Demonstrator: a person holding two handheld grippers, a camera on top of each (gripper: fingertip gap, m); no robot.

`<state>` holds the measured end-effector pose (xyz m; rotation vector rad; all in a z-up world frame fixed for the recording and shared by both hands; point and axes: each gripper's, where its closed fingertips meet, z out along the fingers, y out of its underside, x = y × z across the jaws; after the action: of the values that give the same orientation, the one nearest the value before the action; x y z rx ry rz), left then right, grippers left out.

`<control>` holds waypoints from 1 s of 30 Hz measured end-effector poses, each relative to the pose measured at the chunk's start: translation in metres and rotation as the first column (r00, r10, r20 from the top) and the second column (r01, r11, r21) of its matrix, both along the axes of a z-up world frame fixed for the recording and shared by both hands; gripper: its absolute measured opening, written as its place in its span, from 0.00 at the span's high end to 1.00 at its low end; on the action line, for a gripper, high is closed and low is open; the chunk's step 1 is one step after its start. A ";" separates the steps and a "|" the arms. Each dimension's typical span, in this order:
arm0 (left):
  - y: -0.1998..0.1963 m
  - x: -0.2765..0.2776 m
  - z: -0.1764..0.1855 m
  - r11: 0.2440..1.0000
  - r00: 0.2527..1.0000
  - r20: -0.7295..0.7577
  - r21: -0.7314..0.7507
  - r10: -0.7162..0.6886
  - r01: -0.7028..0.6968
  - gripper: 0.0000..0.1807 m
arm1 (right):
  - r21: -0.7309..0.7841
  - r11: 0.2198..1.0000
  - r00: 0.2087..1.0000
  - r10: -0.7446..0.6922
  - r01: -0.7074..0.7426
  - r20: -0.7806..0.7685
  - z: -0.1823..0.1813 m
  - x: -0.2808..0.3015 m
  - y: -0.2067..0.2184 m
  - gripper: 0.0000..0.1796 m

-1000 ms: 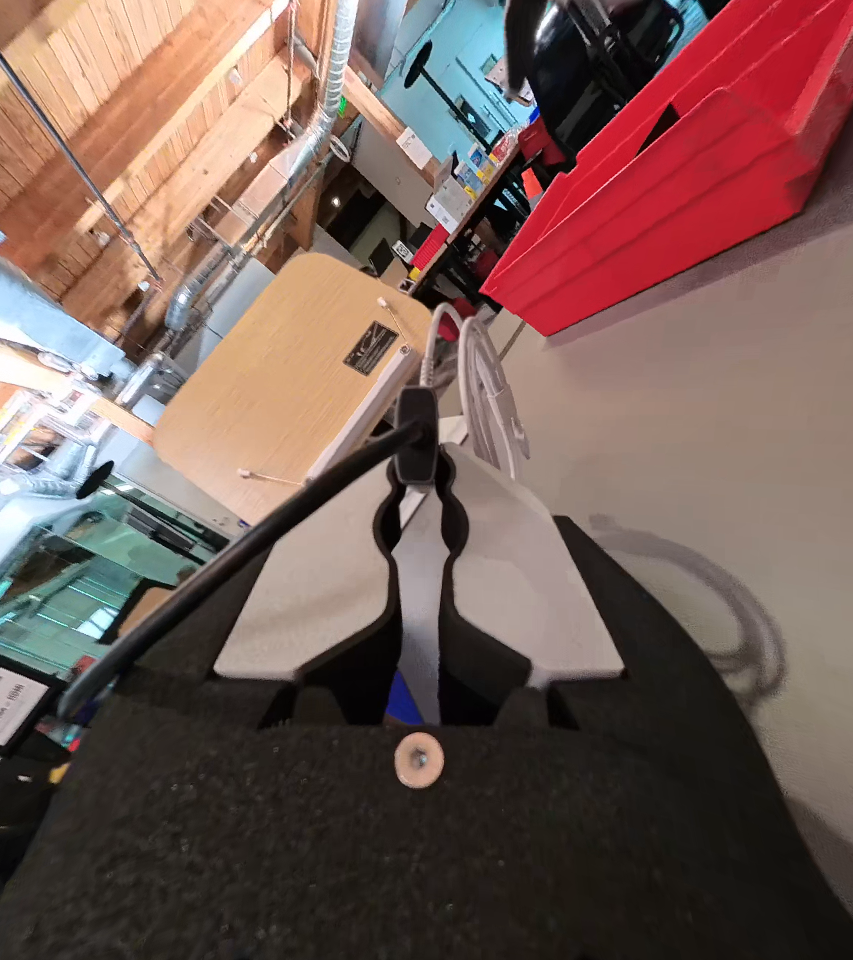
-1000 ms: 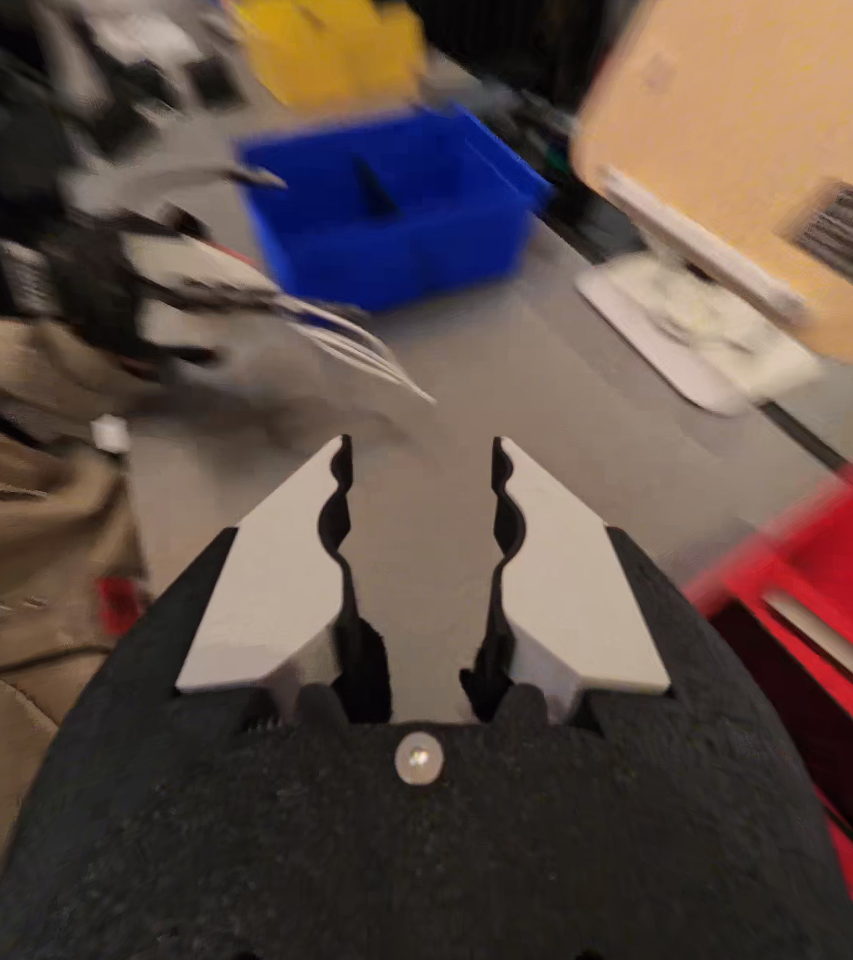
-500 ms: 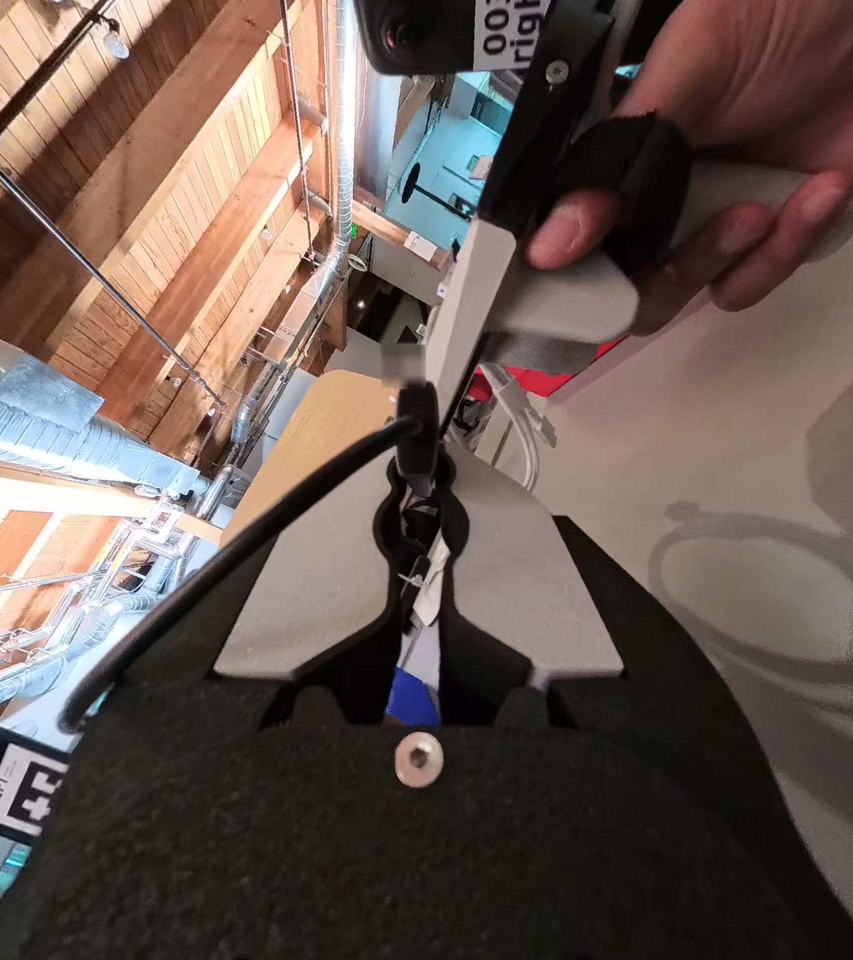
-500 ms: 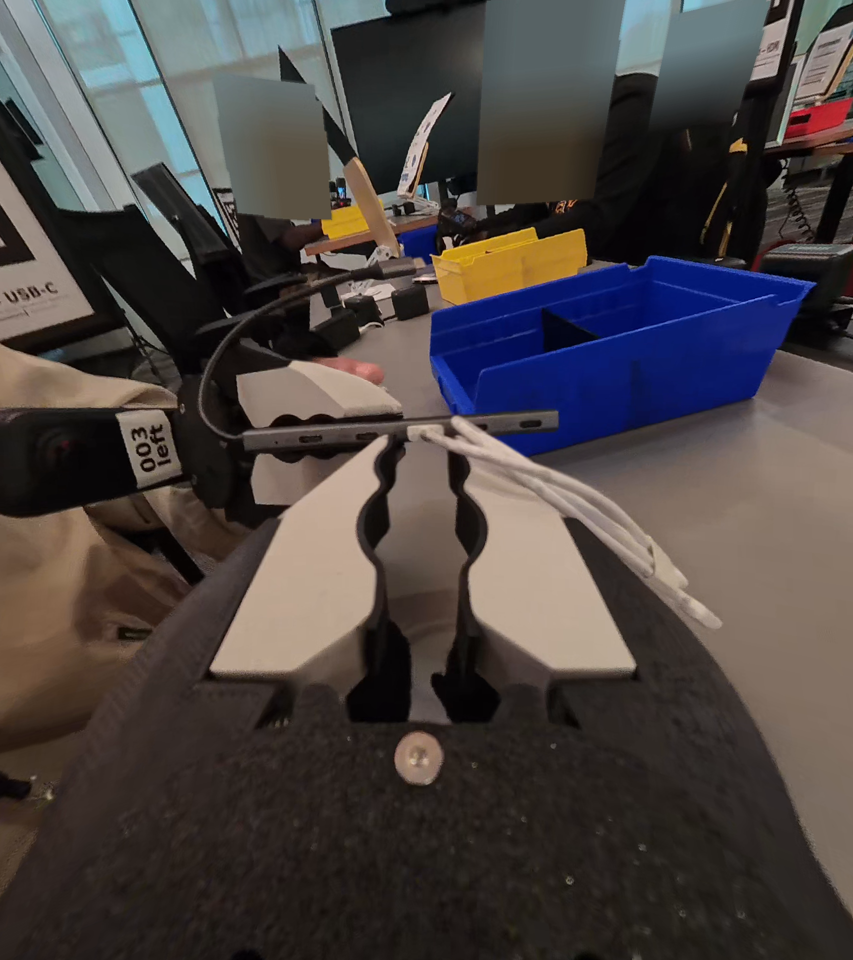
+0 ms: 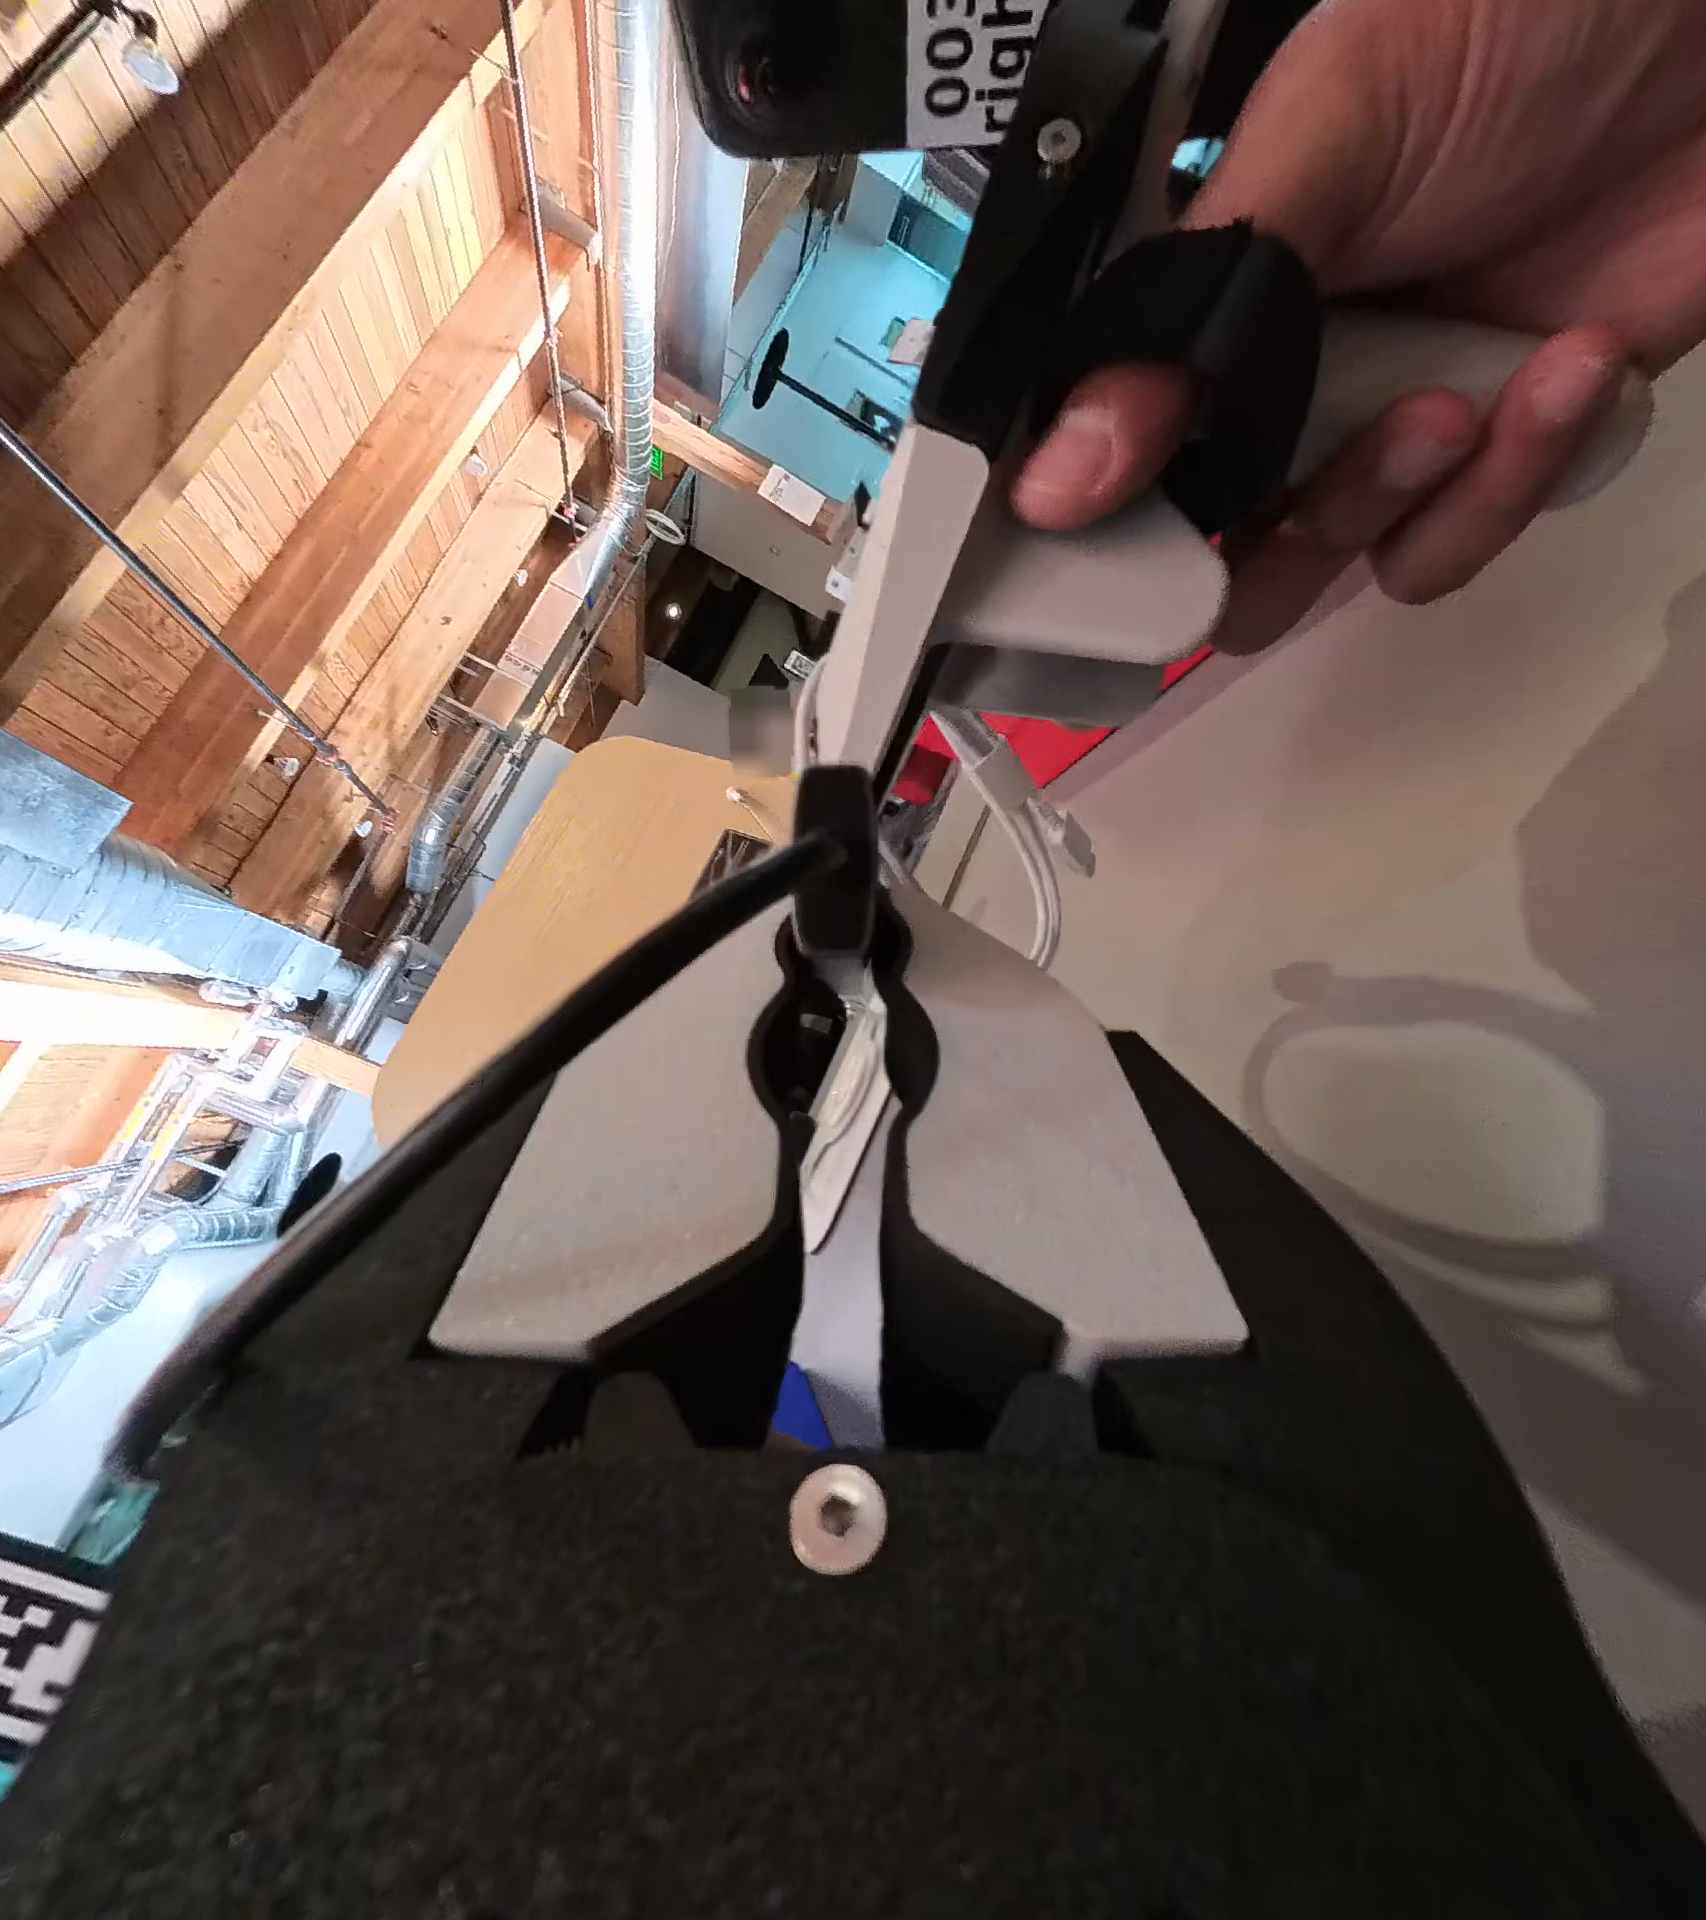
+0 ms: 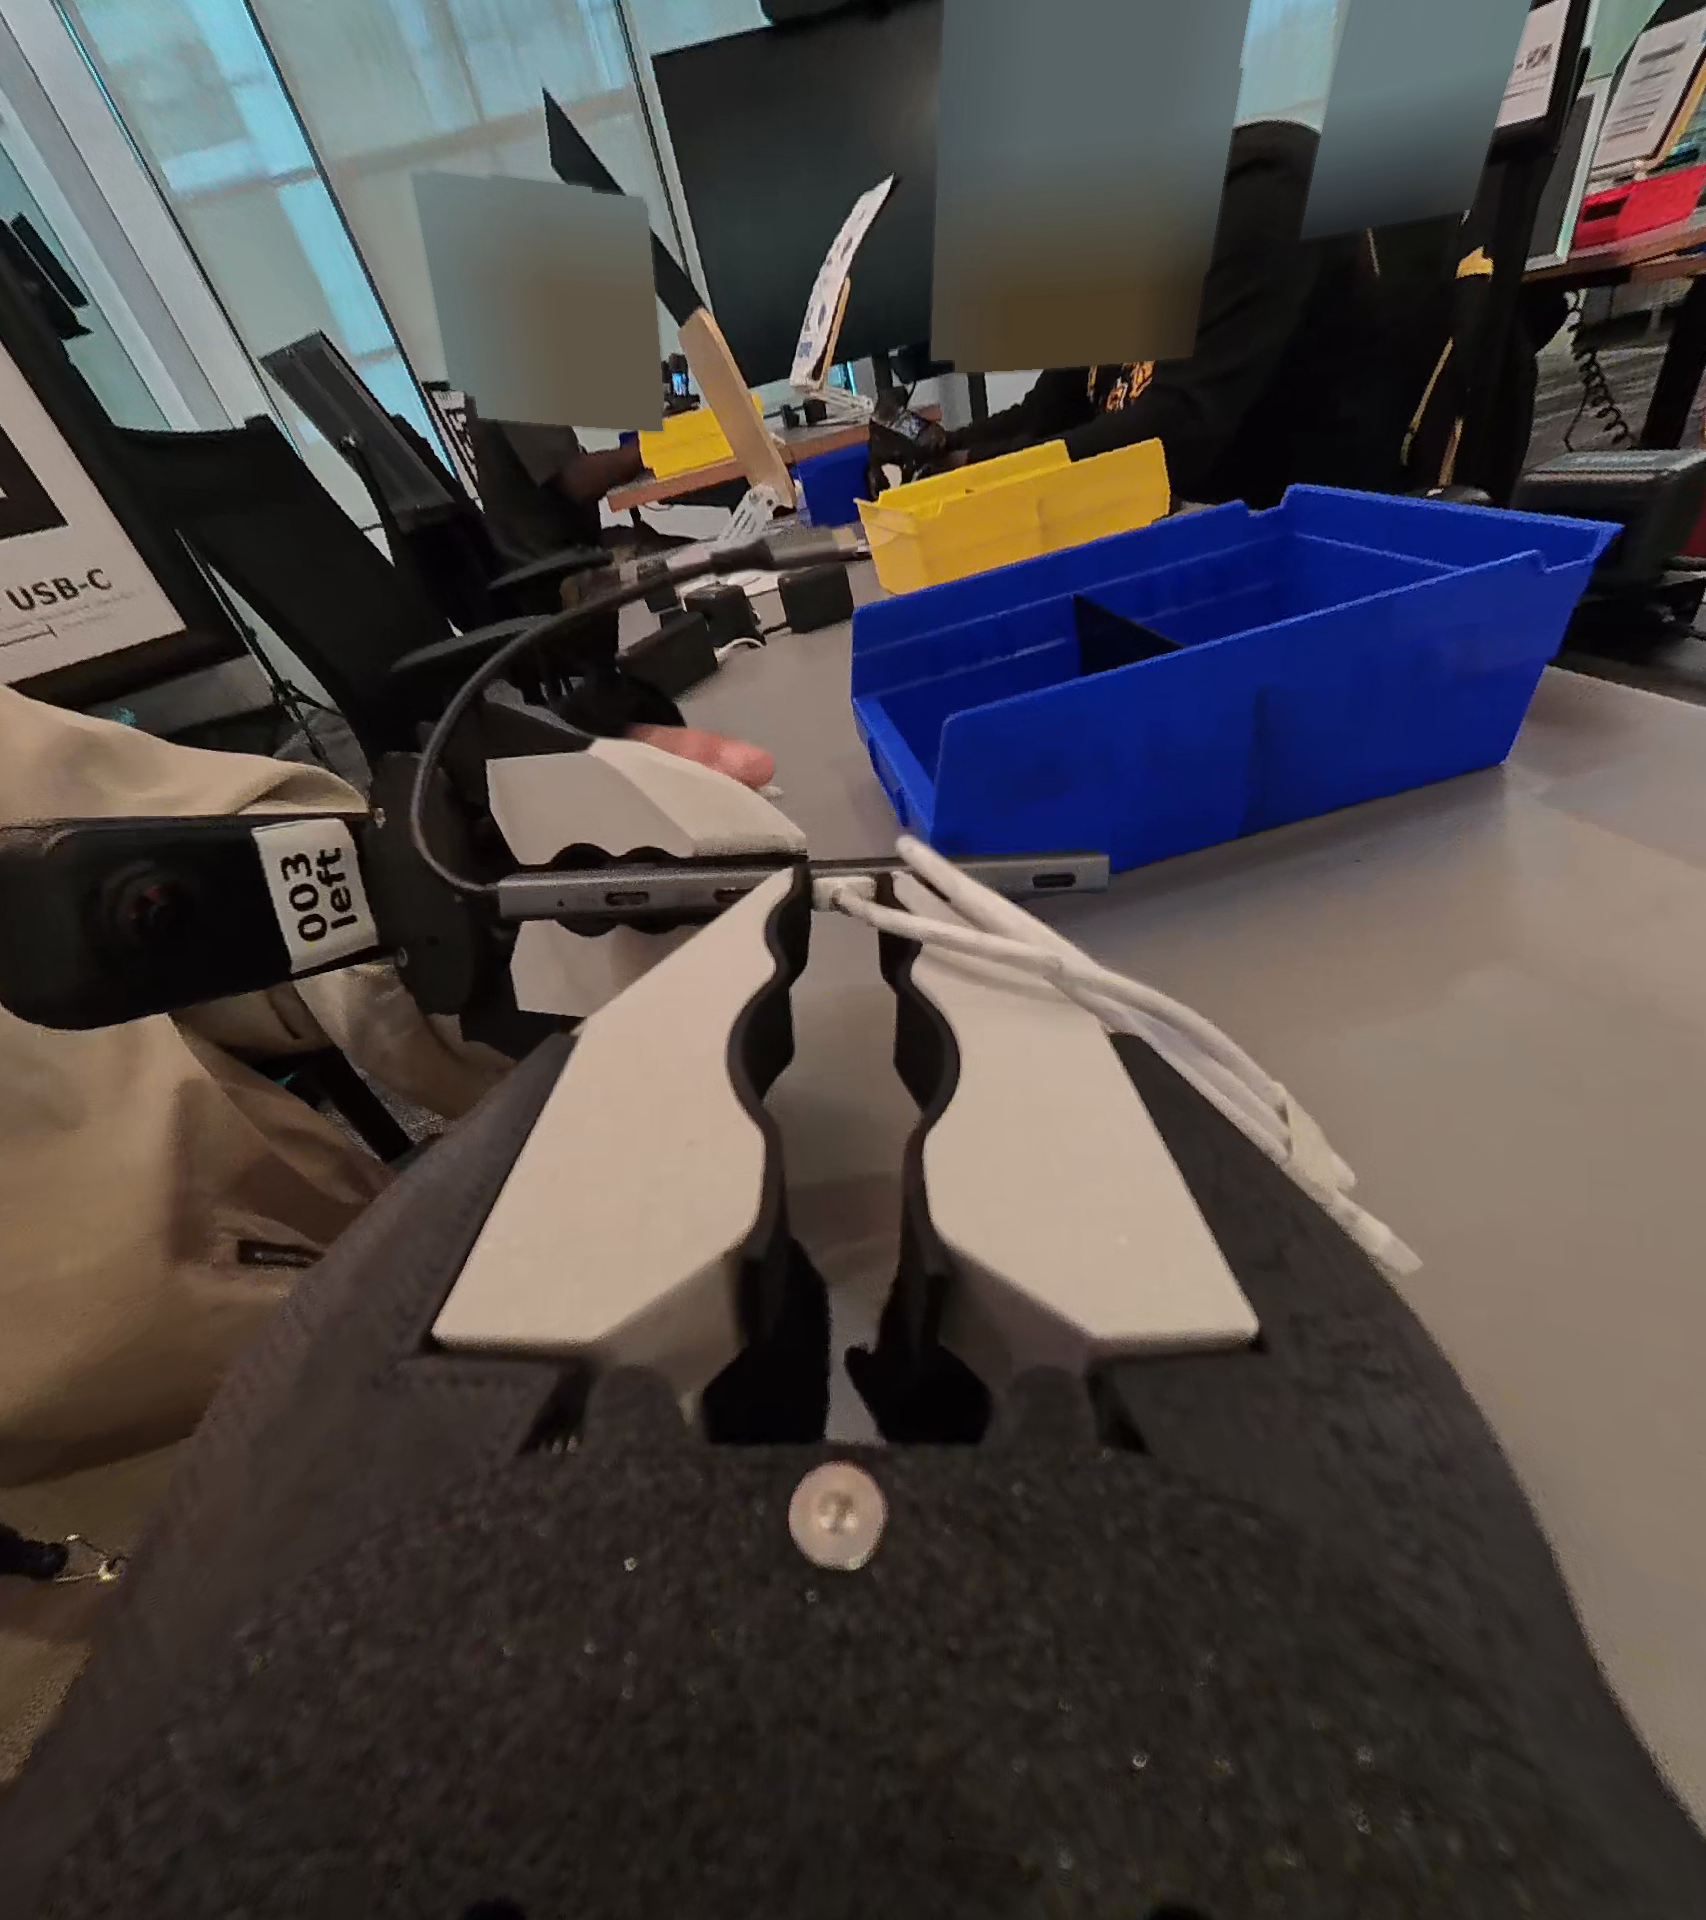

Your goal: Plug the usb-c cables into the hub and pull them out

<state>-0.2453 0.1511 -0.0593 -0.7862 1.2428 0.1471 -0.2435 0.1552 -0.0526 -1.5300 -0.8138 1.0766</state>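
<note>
Right gripper (image 6: 844, 894): jaws partly open, narrow gap, tips either side of a white USB-C plug (image 6: 844, 891) seated in the hub (image 6: 797, 885). Can't tell whether the pads actually touch the plug. White cables (image 6: 1119, 1023) trail off to the right of the gripper, hanging above the grey worktop (image 6: 1555, 1039).

Left gripper (image 5: 833, 940): closed on the hub, which is held edge-on between its tips and lifted off the worktop. The hub's black lead (image 5: 558, 1049) loops back past the left finger. In the right wrist view the hub is a slim grey bar, level, with free ports visible to either side of the plug.

In the left wrist view, the right gripper's grey finger (image 5: 890, 623) comes in from above, with a hand (image 5: 1451, 260) wrapped around its handle.

Further back: blue bin (image 6: 1223, 686) on the worktop just behind the hub, then a yellow bin (image 6: 1015, 509). People seated at a far desk.
</note>
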 end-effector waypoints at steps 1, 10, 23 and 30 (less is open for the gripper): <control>0.001 0.000 -0.001 1.000 1.000 -0.001 -0.008 0.002 -0.002 0.95 | -0.006 1.000 1.000 -0.001 0.001 0.001 -0.001 0.000 0.001 0.93; 0.013 0.002 -0.014 0.996 0.999 -0.019 -0.083 0.045 -0.046 0.94 | -0.014 1.000 0.999 -0.004 0.005 0.053 -0.013 -0.007 -0.001 0.93; 0.010 -0.002 -0.006 0.997 0.998 -0.041 -0.047 0.057 -0.059 0.94 | -0.059 0.996 0.996 0.073 -0.070 0.046 -0.010 -0.010 -0.004 0.94; 0.053 -0.058 0.002 0.937 0.966 0.100 -0.285 0.240 -0.204 0.94 | -0.102 0.994 0.957 -0.076 0.049 -0.282 0.051 0.074 0.028 0.94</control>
<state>-0.3033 0.2045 -0.0575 -1.1595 1.0567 0.1058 -0.1695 0.1831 -0.0019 -1.4245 -0.5189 1.2678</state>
